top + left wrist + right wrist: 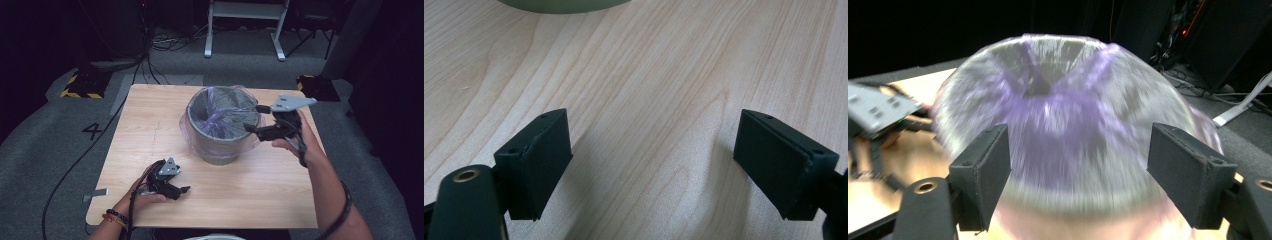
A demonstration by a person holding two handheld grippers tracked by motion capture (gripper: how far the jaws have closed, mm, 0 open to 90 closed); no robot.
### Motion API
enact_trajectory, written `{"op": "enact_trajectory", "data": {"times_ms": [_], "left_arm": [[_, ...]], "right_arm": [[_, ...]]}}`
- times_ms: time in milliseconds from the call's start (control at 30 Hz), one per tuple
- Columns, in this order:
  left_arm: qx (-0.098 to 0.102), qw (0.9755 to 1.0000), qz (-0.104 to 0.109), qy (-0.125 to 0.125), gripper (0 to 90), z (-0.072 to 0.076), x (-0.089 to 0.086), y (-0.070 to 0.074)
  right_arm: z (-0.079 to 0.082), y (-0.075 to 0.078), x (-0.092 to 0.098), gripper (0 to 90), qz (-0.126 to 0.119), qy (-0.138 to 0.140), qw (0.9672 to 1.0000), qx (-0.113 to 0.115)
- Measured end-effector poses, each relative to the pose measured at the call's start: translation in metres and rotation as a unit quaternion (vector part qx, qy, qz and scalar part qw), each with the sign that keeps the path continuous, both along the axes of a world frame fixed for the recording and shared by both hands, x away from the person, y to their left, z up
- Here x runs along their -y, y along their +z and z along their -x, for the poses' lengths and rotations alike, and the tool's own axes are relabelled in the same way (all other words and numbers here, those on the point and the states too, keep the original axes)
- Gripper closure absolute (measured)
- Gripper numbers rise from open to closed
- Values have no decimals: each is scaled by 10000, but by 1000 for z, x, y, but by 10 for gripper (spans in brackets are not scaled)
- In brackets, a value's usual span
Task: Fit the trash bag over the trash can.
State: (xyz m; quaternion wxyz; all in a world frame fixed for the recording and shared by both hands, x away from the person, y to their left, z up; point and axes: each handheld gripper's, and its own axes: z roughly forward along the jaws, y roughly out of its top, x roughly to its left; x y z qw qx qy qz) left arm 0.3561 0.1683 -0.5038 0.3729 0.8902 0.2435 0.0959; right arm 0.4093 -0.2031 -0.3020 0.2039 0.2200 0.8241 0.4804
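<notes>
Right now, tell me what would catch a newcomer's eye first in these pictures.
First the grey bin at the middle of the wooden table, lined with a purple-tinted plastic bag folded over its rim. Next the right gripper, fingers open, poised at the bin's right rim. The left gripper rests low near the table's front edge, open over bare wood.

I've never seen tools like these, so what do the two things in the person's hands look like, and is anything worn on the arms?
Each hand-held gripper, left and right, is black with two blocky jaws, a grey three-cornered plate on top and a trailing dark cable. The left wrist wears beaded bracelets; the right forearm has a dark band.
</notes>
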Motion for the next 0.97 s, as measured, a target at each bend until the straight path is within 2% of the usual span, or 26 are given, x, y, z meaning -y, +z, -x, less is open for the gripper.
{"op": "enact_trajectory", "data": {"times_ms": [67, 167, 233, 333, 367, 433, 533, 733, 800, 900, 967], "left_arm": [[0, 10000, 3, 3, 150, 0, 0, 0], [3, 10000, 4, 3, 150, 0, 0, 0], [1, 10000, 12, 9, 150, 0, 0, 0], [2, 10000, 10, 8, 150, 0, 0, 0], [1, 10000, 10, 8, 150, 0, 0, 0], [3, 10000, 5, 2, 150, 0, 0, 0], [3, 10000, 4, 3, 150, 0, 0, 0], [-8, 10000, -2, 11, 148, 0, 0, 0], [3, 10000, -4, 2, 147, 0, 0, 0], [11, 10000, -15, -13, 143, -1, 1, 0], [4, 10000, -15, -11, 143, -1, 1, 0]], "right_arm": [[14, -7, 21, 246, -124, -45, 9999, 86], [33, -28, 49, 236, -169, -157, 9996, 135], [41, -49, 65, 228, -12, -306, 9995, 115], [47, -91, 80, 222, 325, -510, 9981, -138], [47, -105, 84, 217, 441, -532, 9972, -300], [47, -130, 91, 215, 751, -649, 9941, -446], [47, -158, 102, 215, 840, -765, 9908, -734], [51, -188, 117, 203, 733, -786, 9874, -1165], [52, -196, 119, 195, 840, -825, 9854, -1232], [52, -200, 125, 192, 630, -880, 9853, -1322], [52, -201, 128, 193, 630, -916, 9852, -1308]]}}
